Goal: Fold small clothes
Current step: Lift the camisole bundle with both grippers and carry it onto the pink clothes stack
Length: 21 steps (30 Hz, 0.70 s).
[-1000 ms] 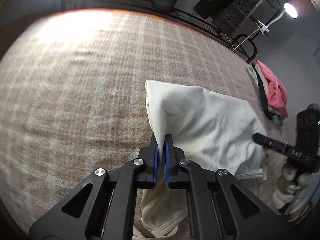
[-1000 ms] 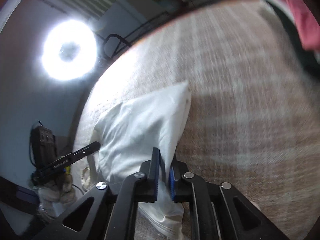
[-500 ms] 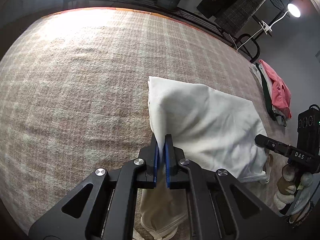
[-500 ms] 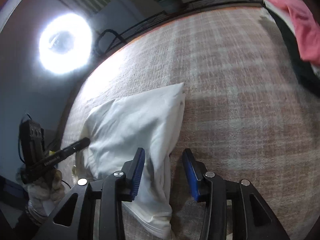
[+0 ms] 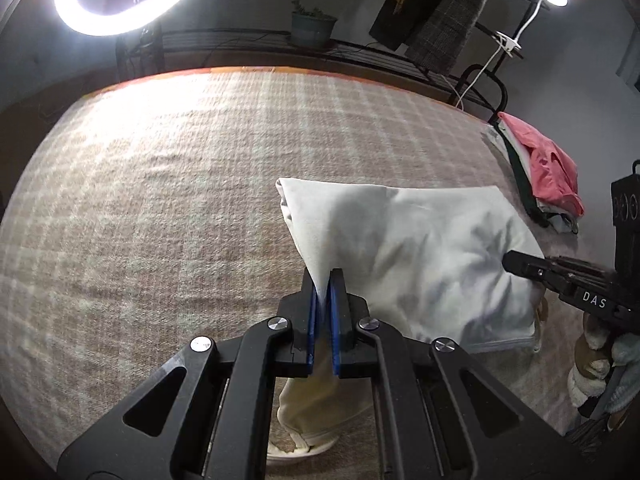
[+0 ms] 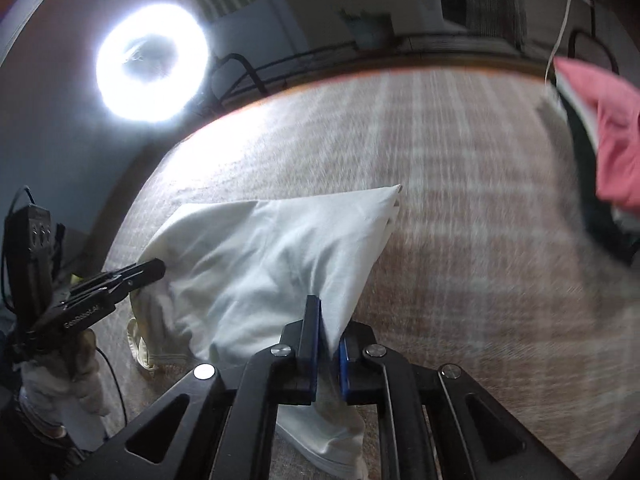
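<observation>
Right wrist view motion-blurred: plaid blanket (image 6: 460, 200) weave smeared, pink garment (image 6: 608, 128) cut off at right edge. White garment (image 5: 400, 248) lower hem hidden behind left gripper (image 5: 324, 292) body, bottom centre. Gloved hand (image 5: 600, 364) cropped at lower right.

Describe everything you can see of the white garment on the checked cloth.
The white garment is a plain, soft, cotton-like piece, folded over and wrinkled, lying on the checked cloth. Each near corner is lifted and pinched: one by the left gripper, one by the right gripper. A hemmed edge hangs loose below each.
</observation>
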{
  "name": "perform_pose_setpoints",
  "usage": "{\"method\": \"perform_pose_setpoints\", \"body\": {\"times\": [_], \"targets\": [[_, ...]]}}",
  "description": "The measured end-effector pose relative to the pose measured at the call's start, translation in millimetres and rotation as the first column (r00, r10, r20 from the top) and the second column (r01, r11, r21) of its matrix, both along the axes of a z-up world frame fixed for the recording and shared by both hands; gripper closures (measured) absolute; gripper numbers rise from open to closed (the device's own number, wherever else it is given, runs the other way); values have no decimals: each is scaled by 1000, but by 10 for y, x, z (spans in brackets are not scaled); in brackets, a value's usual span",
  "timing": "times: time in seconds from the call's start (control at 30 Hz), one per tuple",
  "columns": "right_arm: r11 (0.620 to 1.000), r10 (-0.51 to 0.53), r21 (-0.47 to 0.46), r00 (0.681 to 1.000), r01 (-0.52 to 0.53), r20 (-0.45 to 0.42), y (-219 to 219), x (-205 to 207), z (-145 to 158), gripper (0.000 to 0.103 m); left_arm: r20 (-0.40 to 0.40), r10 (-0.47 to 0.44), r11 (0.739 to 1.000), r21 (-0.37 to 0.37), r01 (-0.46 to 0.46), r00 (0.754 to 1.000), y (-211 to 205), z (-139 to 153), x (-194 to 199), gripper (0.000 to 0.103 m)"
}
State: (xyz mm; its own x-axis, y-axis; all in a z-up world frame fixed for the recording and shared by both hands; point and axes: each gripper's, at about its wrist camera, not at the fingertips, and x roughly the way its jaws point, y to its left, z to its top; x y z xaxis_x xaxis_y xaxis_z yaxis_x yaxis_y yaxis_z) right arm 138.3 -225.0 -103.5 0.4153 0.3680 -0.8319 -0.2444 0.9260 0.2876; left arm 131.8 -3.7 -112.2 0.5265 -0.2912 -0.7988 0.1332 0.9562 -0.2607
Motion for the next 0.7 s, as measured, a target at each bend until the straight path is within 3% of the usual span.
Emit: {"method": "perform_pose_setpoints", "body": {"times": [0.3, 0.7], "targets": [[999, -3, -49, 997, 6, 74, -222, -137, 316, 98, 40, -46, 998, -32, 48, 998, -246, 223, -68, 100], [988, -72, -122, 982, 94, 174, -1032, -266, 700, 98, 125, -136, 987, -66, 145, 983, -1172, 545, 154, 100]]}}
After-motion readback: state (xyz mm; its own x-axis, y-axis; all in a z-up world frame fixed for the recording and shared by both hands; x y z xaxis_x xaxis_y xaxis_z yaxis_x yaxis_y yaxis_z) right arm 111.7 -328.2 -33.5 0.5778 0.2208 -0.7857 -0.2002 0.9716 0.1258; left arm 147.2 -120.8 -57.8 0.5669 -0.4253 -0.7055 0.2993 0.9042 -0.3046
